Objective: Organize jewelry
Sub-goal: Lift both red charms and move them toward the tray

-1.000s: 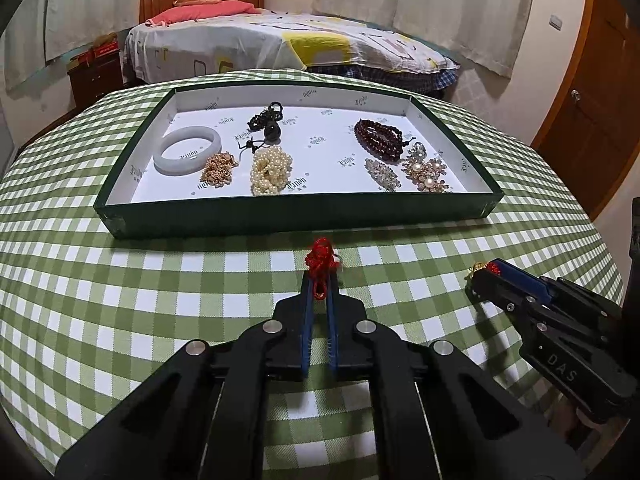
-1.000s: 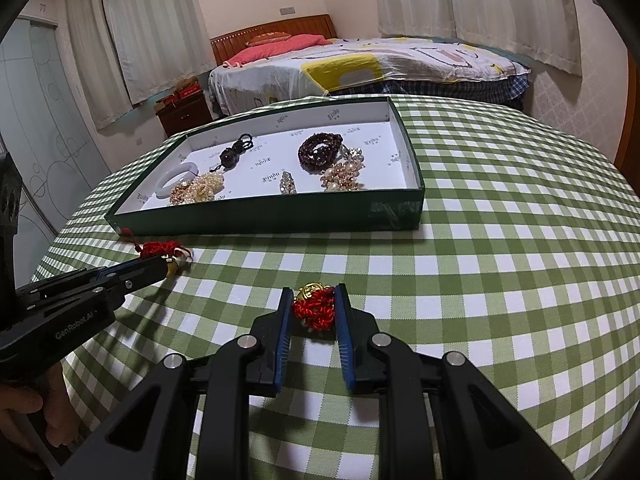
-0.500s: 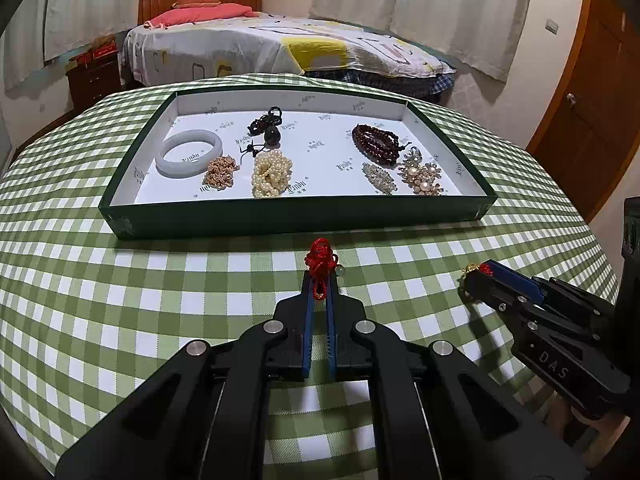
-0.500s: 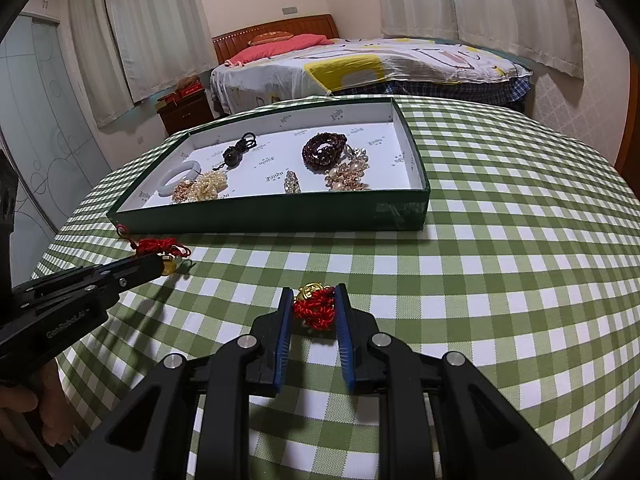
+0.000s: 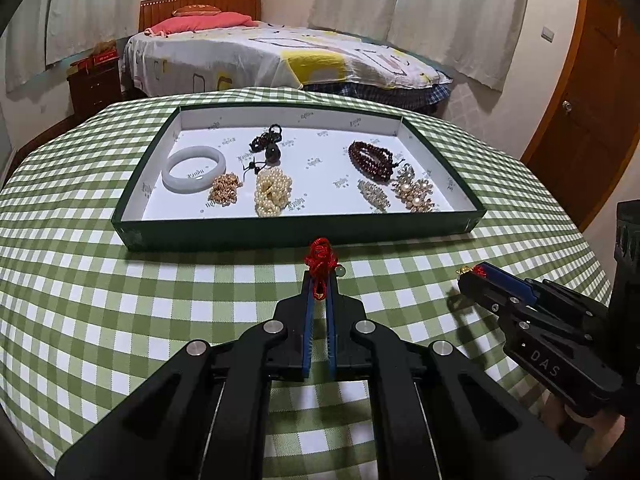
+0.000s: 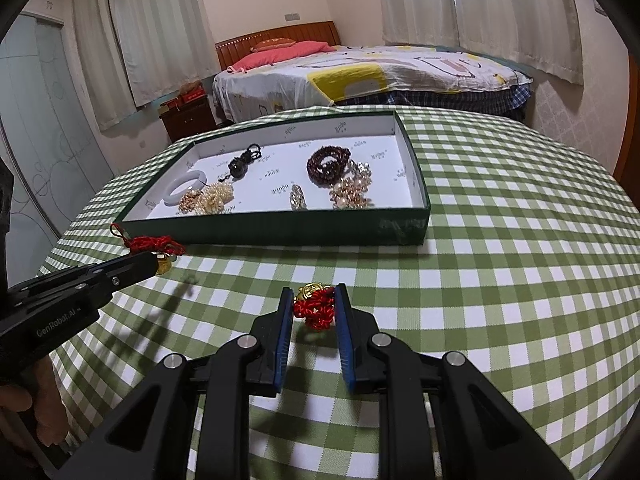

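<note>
My left gripper (image 5: pixel 319 280) is shut on a red cord charm (image 5: pixel 320 261) and holds it above the checked cloth, just in front of the green tray (image 5: pixel 296 230). It also shows in the right wrist view (image 6: pixel 154 262), where a gold bead hangs under the red cord (image 6: pixel 154 244). My right gripper (image 6: pixel 313 296) is shut on a second red cord charm with a gold piece (image 6: pixel 314 307). It appears at the right of the left wrist view (image 5: pixel 472 274). The tray holds a white bangle (image 5: pixel 194 168), pearl cluster (image 5: pixel 273 191), dark bead bracelet (image 5: pixel 370 156) and brooches.
The round table wears a green checked cloth (image 5: pixel 120 300) that falls away at the edges. A bed (image 5: pixel 280 56) stands behind the table, a wooden door (image 5: pixel 592 92) at the right, a nightstand (image 5: pixel 94 84) at the left.
Both grippers have risen and drawn back a little with their charms. The tray looks smaller and farther off. Both grips are unchanged.
</note>
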### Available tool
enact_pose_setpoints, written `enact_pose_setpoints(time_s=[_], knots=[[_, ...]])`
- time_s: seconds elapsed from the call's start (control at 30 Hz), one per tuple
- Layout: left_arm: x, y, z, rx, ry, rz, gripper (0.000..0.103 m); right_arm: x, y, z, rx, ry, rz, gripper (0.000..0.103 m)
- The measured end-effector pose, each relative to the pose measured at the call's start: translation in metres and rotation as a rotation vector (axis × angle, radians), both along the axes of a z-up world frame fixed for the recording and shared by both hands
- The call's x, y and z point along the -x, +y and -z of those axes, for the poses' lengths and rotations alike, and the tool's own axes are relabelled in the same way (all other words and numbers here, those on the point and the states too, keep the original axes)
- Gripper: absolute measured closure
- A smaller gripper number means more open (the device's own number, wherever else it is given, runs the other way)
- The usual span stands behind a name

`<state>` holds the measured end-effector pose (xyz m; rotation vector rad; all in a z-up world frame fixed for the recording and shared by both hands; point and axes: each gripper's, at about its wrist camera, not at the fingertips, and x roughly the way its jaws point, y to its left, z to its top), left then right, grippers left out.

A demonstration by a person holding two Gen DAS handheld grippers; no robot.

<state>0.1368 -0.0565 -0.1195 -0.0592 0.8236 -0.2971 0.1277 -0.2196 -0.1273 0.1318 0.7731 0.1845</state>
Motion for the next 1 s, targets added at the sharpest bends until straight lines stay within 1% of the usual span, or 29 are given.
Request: enact_pose_setpoints(time_s=[0.23,0.53,0.87,1.0], knots=[[-0.001,-0.001,-0.013,0.017,-0.028,0.005,0.097,-0.002,0.002,-0.016,-0.005,-0.031,-0.006,0.081],[-0.014,-0.004,-0.036,0.043,-0.086,0.012,0.097,-0.014,0.004,-0.042,0.003,-0.09,-0.006,0.082],[-0.047,-0.016,-0.068,0.074,-0.177,0.02,0.097,-0.048,-0.001,-0.078,0.02,-0.191,0.009,0.082],[-0.063,-0.021,-0.072,0.076,-0.191,0.022,0.097,-0.067,-0.005,-0.086,0.022,-0.215,0.015,0.082]])
